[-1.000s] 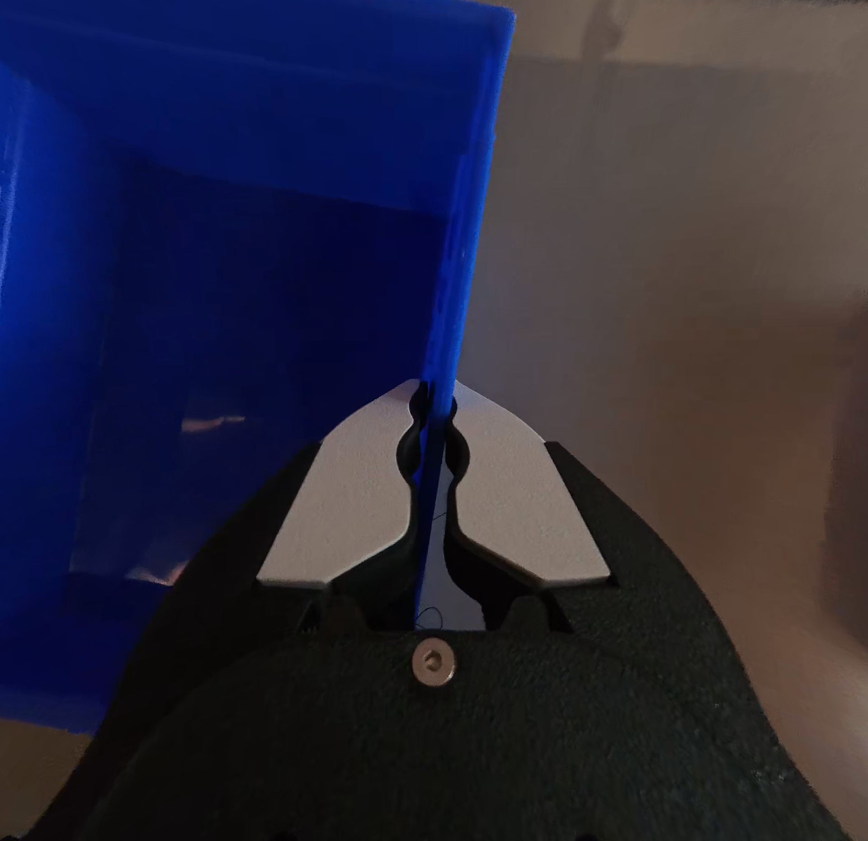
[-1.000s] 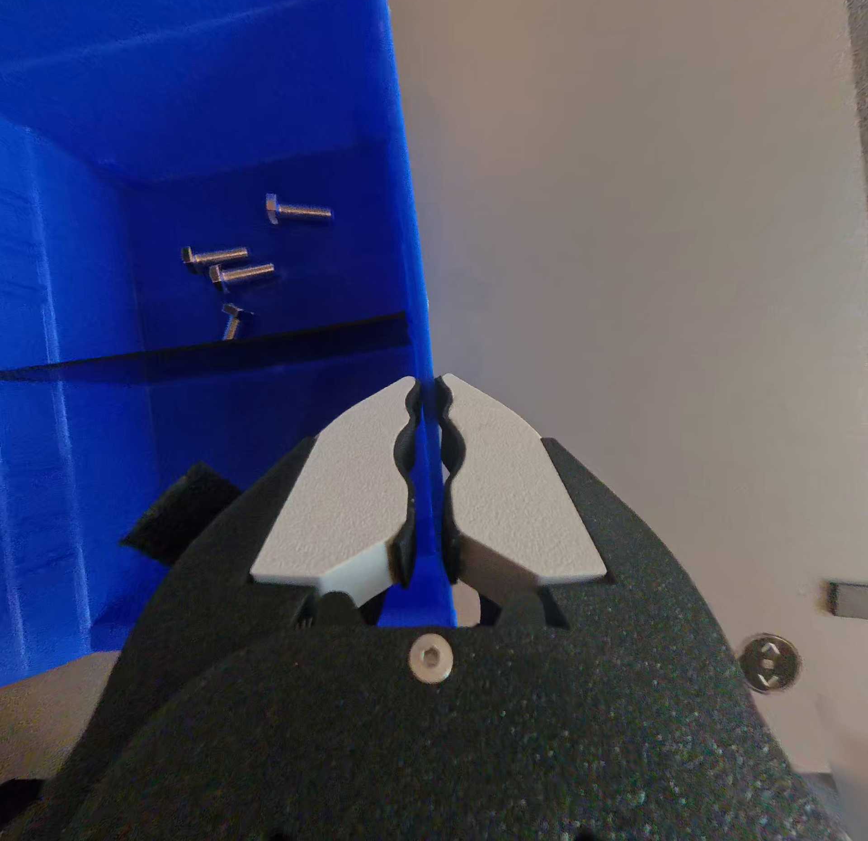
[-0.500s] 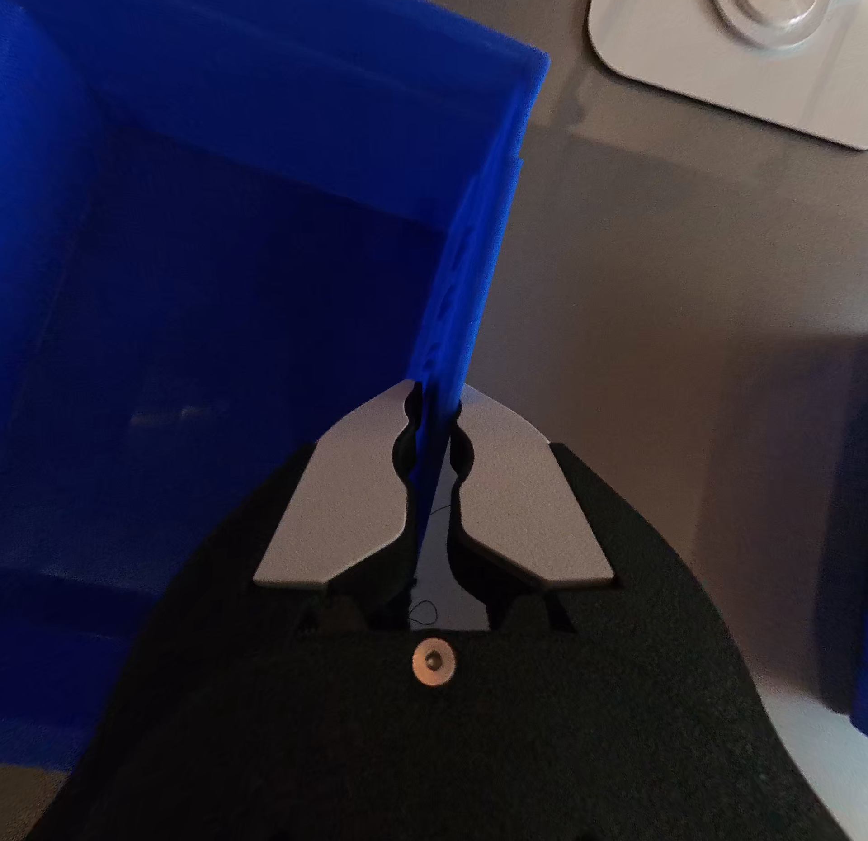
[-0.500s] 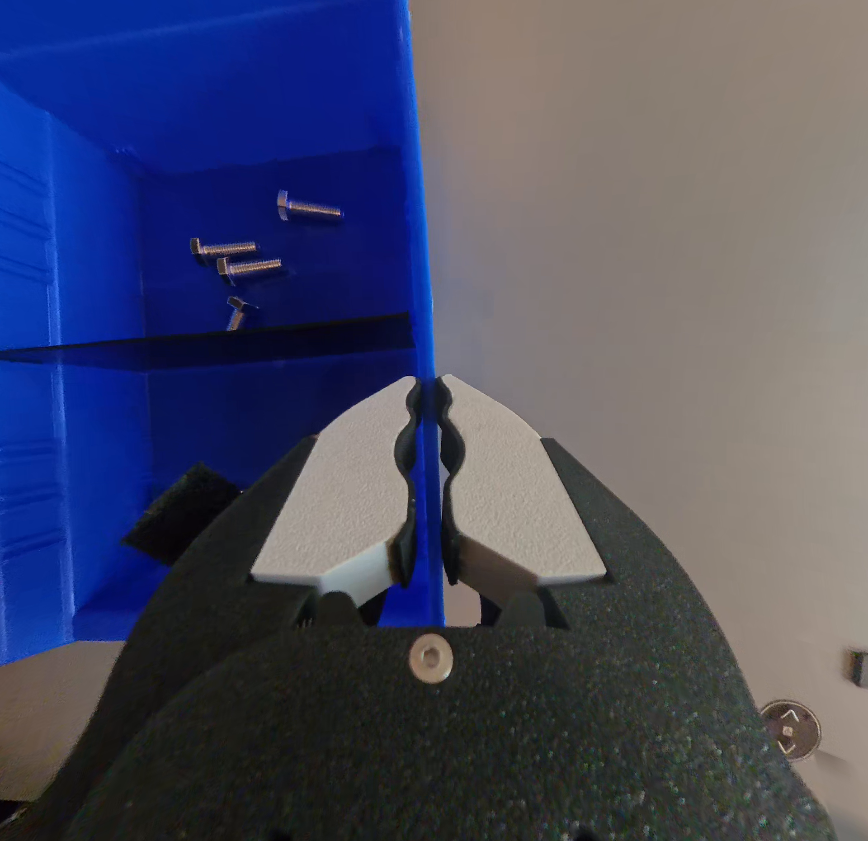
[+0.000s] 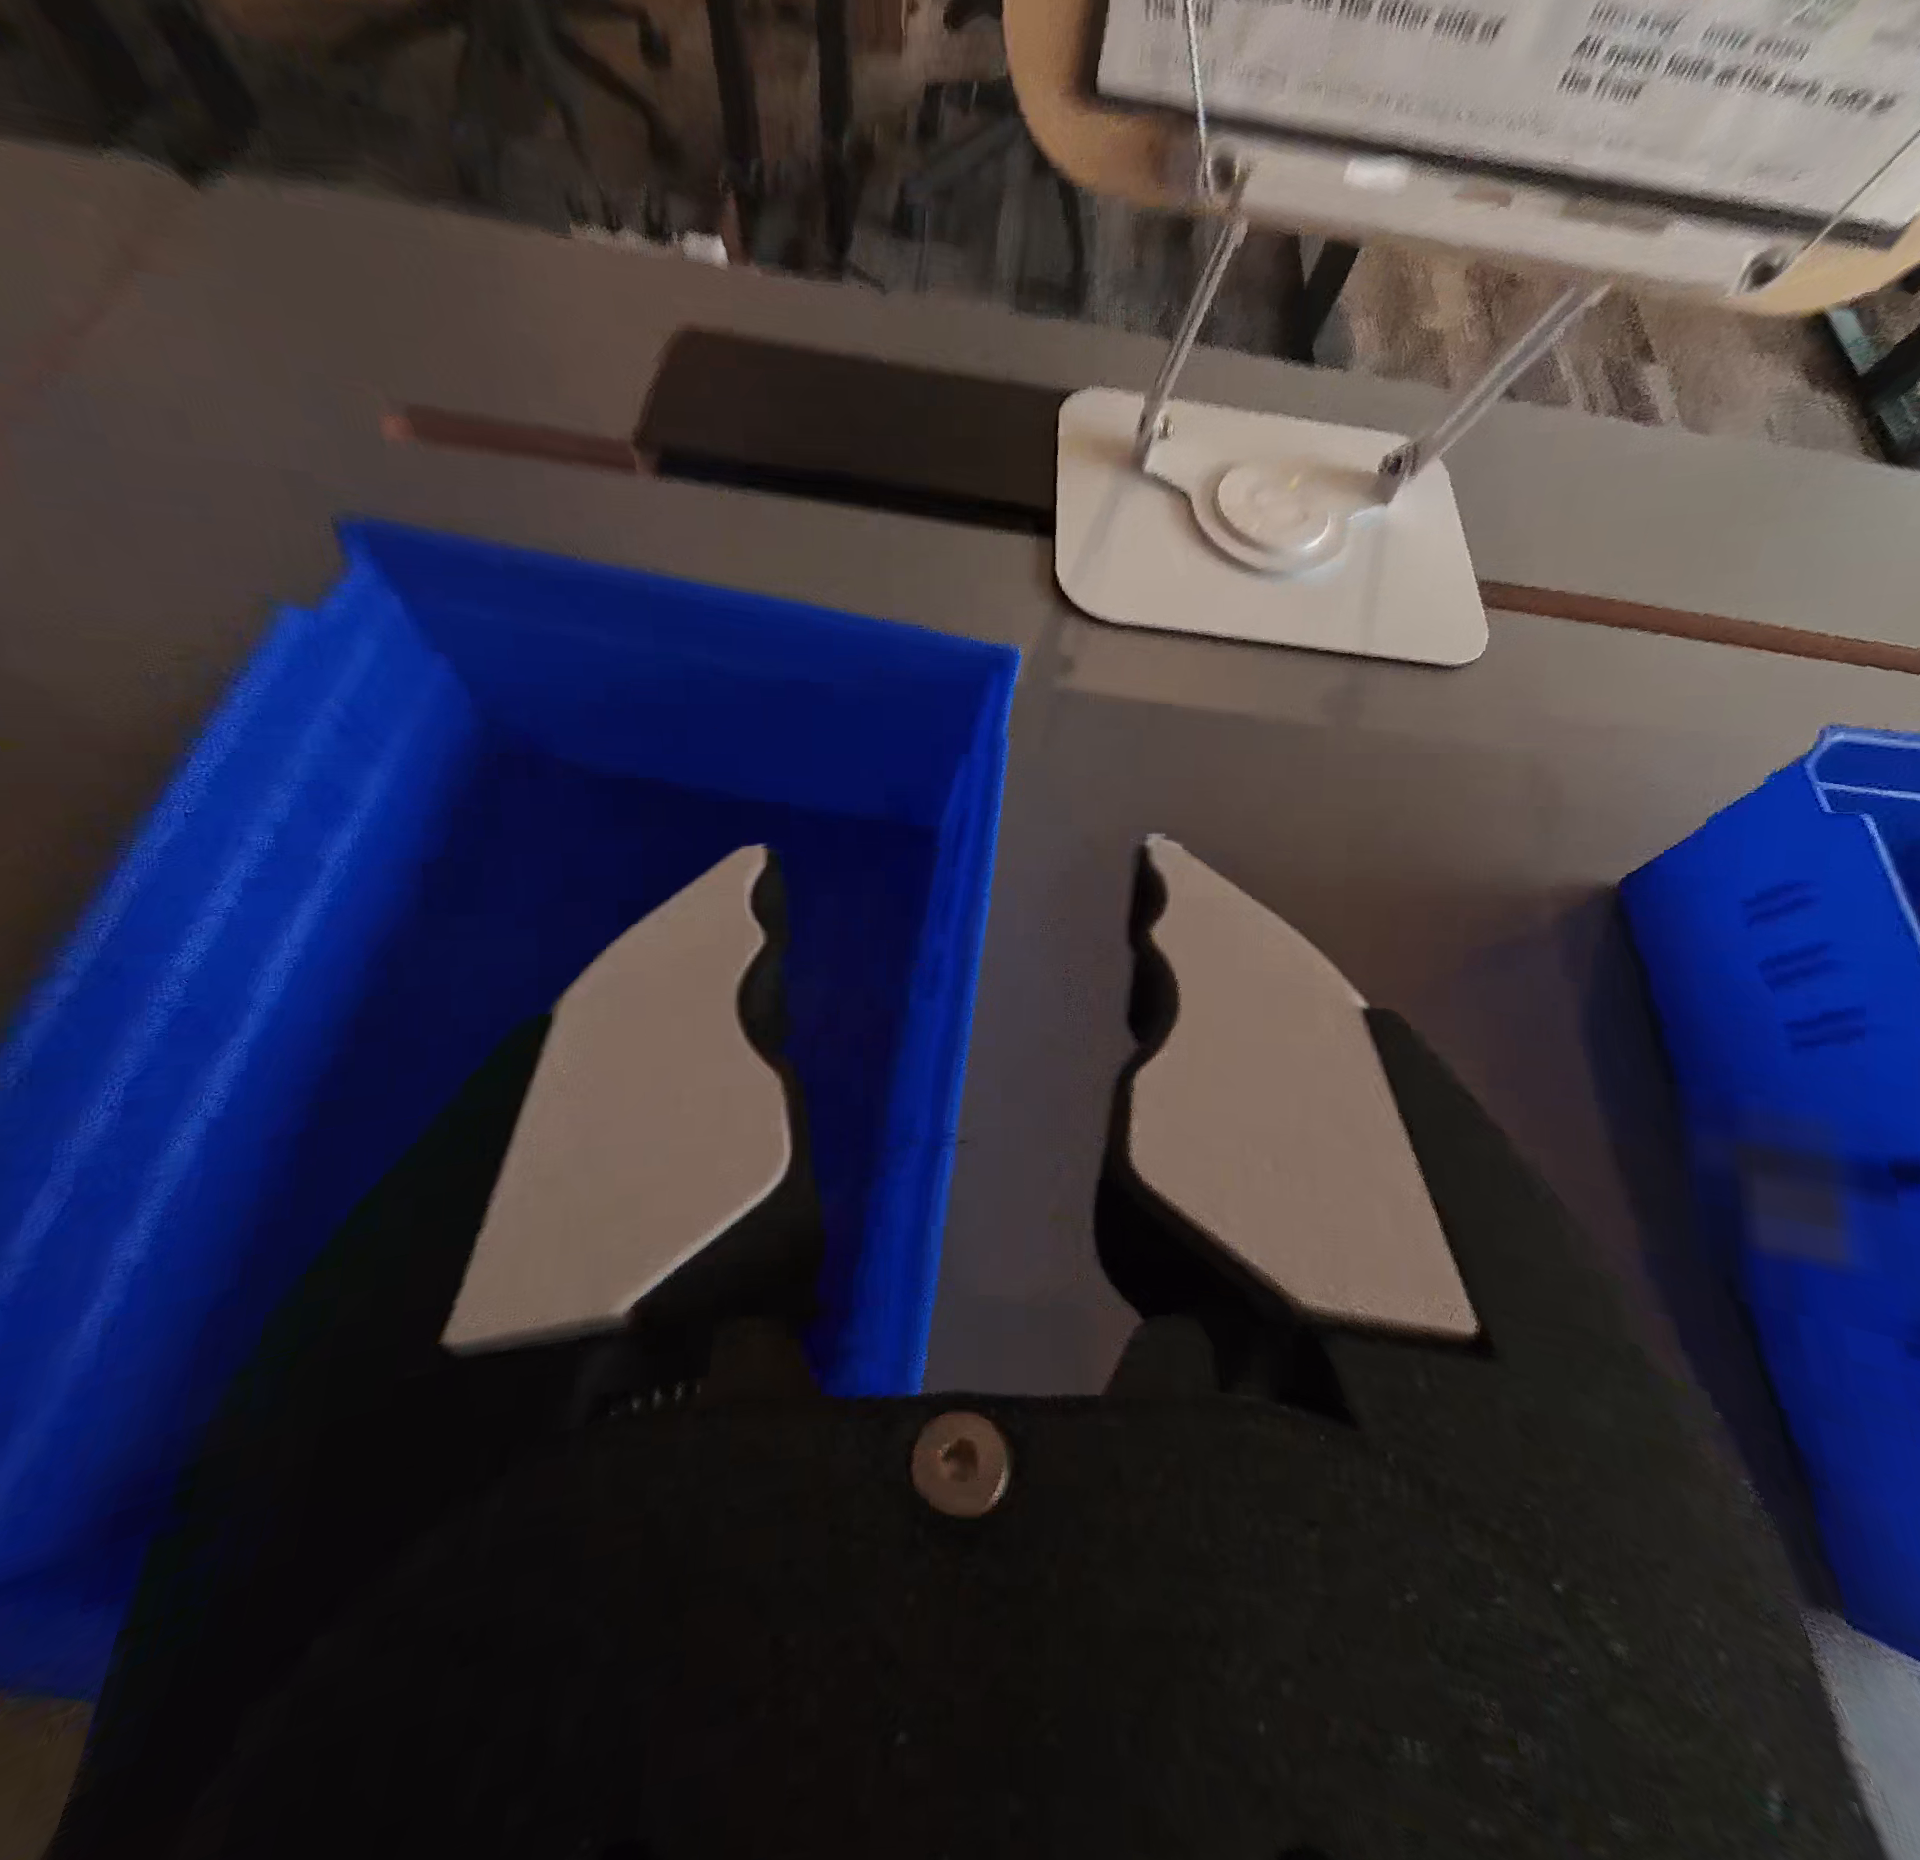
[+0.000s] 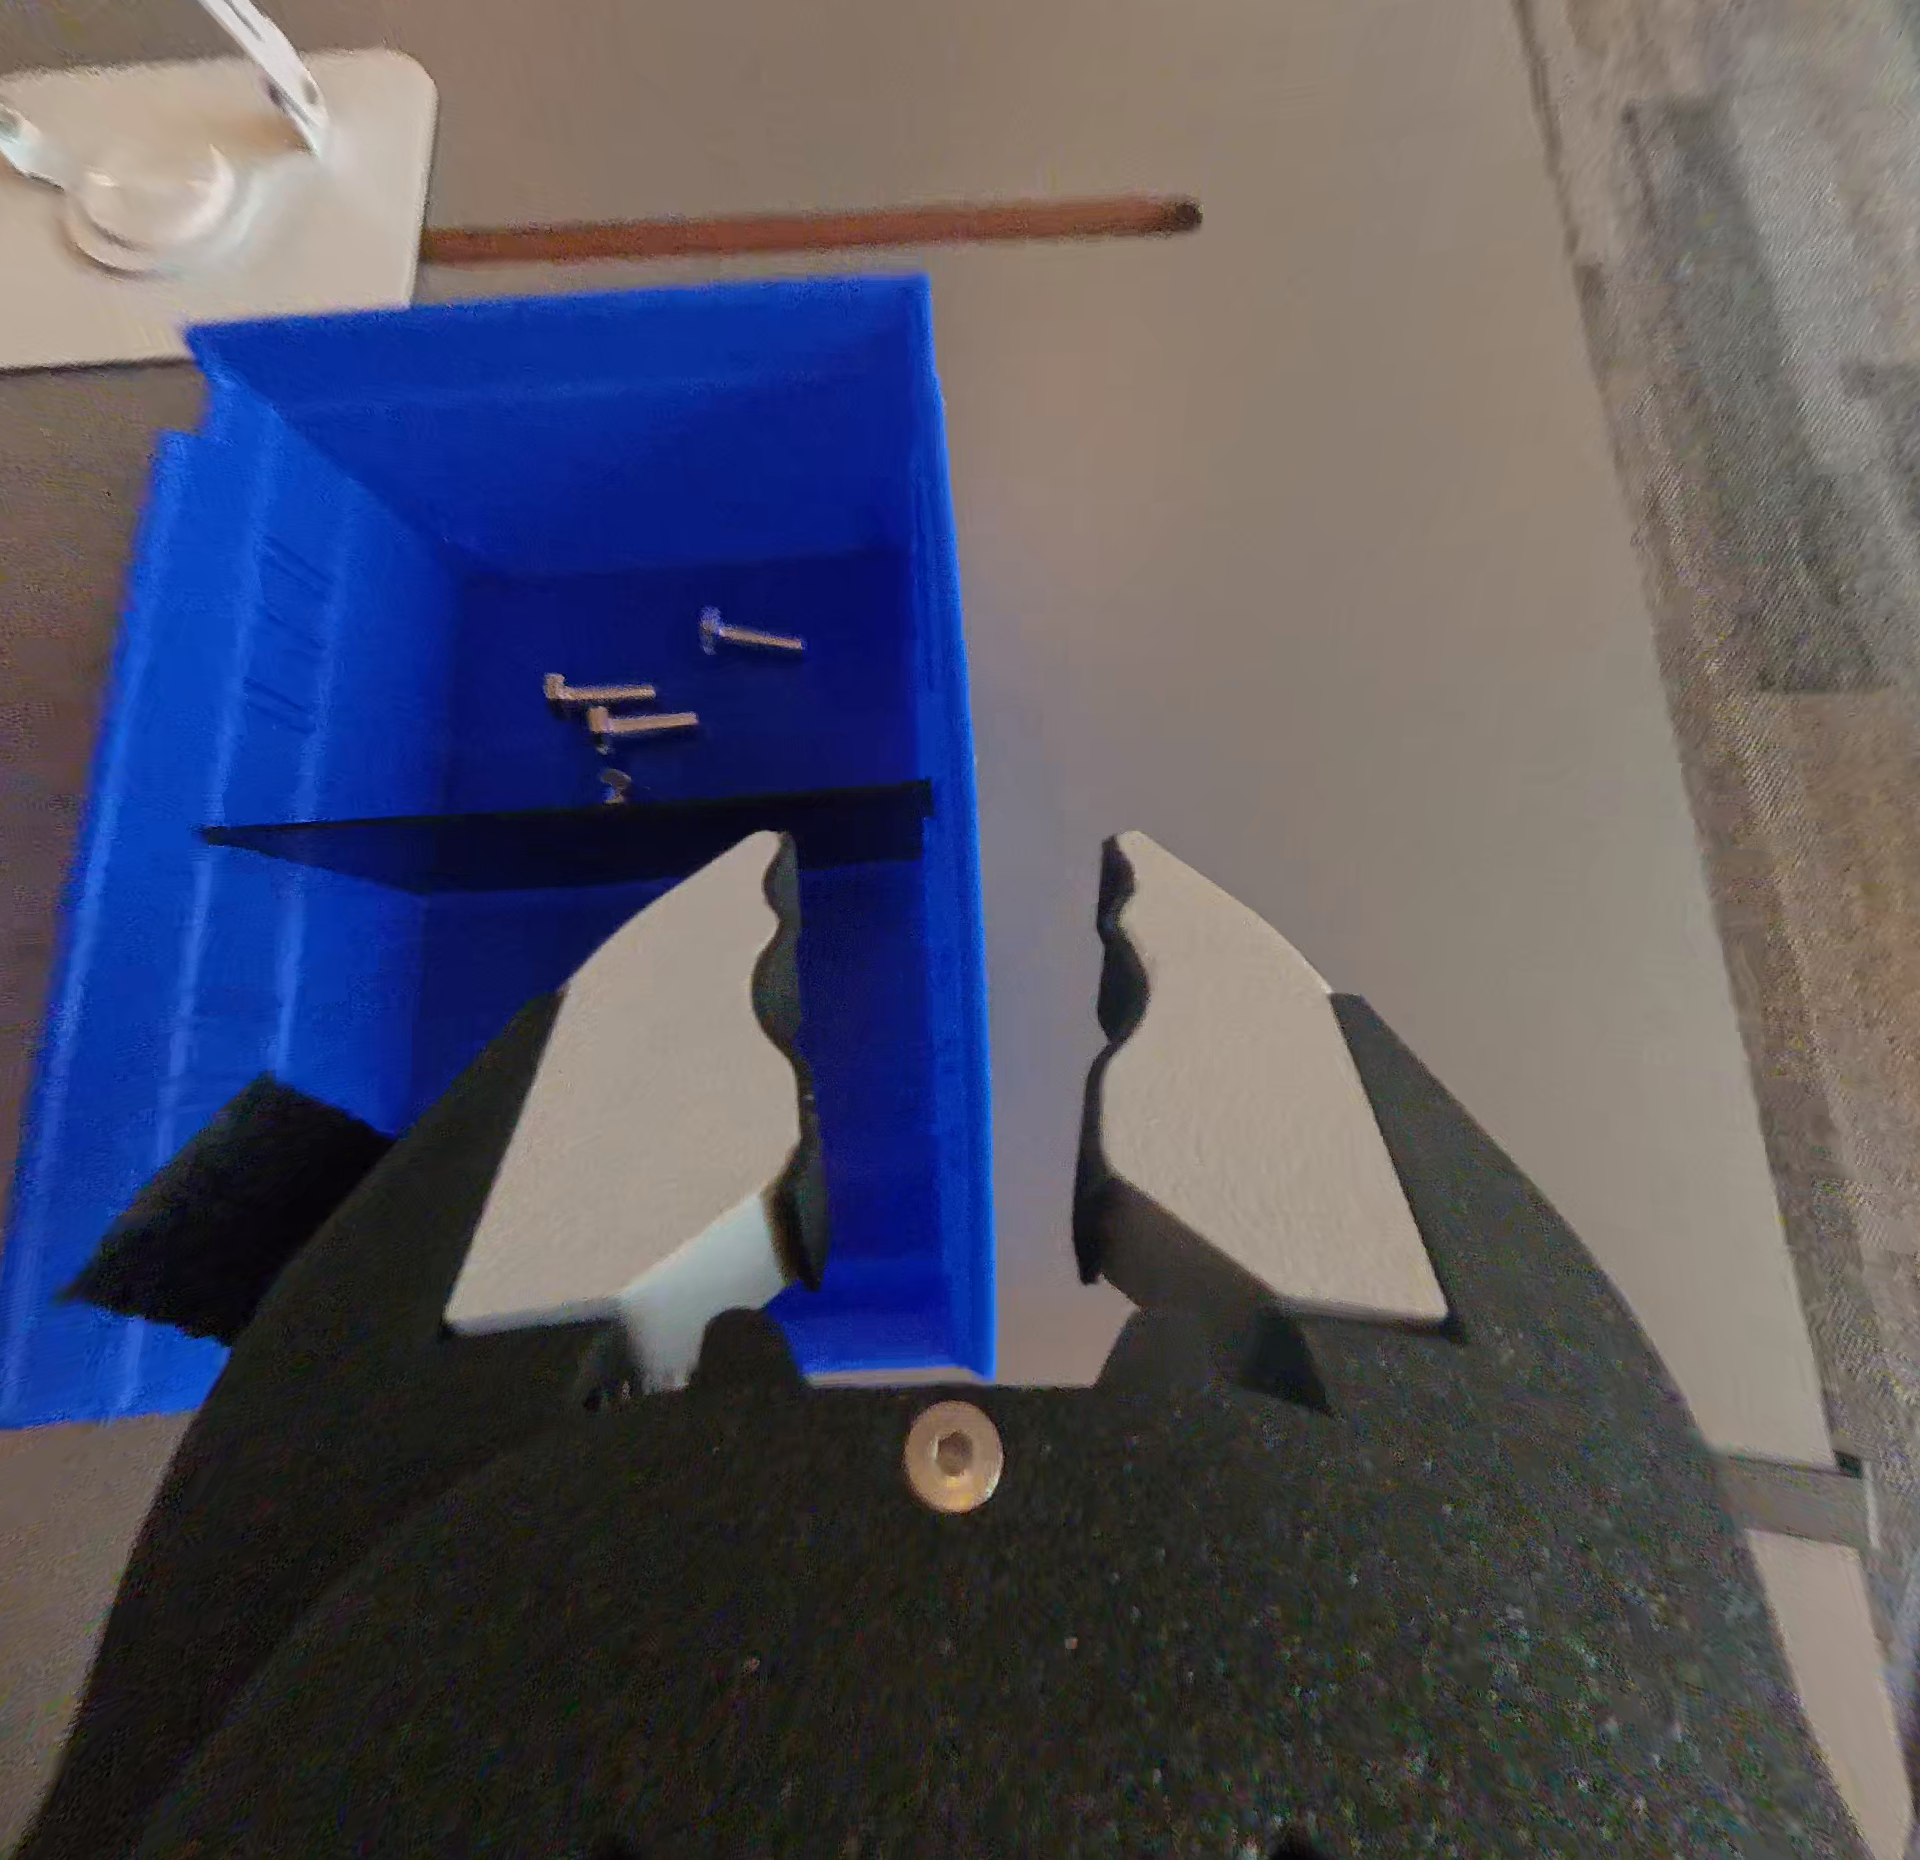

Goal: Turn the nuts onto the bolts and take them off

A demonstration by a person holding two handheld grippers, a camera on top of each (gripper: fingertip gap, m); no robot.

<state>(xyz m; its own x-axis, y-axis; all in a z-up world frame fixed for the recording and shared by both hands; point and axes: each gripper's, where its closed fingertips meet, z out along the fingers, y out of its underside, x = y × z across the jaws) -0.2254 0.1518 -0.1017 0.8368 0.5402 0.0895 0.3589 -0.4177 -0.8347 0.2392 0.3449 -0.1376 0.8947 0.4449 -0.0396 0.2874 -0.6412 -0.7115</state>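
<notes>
Both the left gripper [image 5: 956, 854] and right gripper [image 6: 940, 844] are hovering with jaws wide, gripping nothing, each straddling a blue bin's [image 6: 940, 522] wall; bolts [image 6: 623, 709] are lying at centre frame.

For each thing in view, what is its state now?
left hand-held gripper: open, empty
right hand-held gripper: open, empty
left blue bin: upright, visible part looks empty
right blue bin: upright, black divider inside
bolts: loose behind divider, no nuts visible
</notes>
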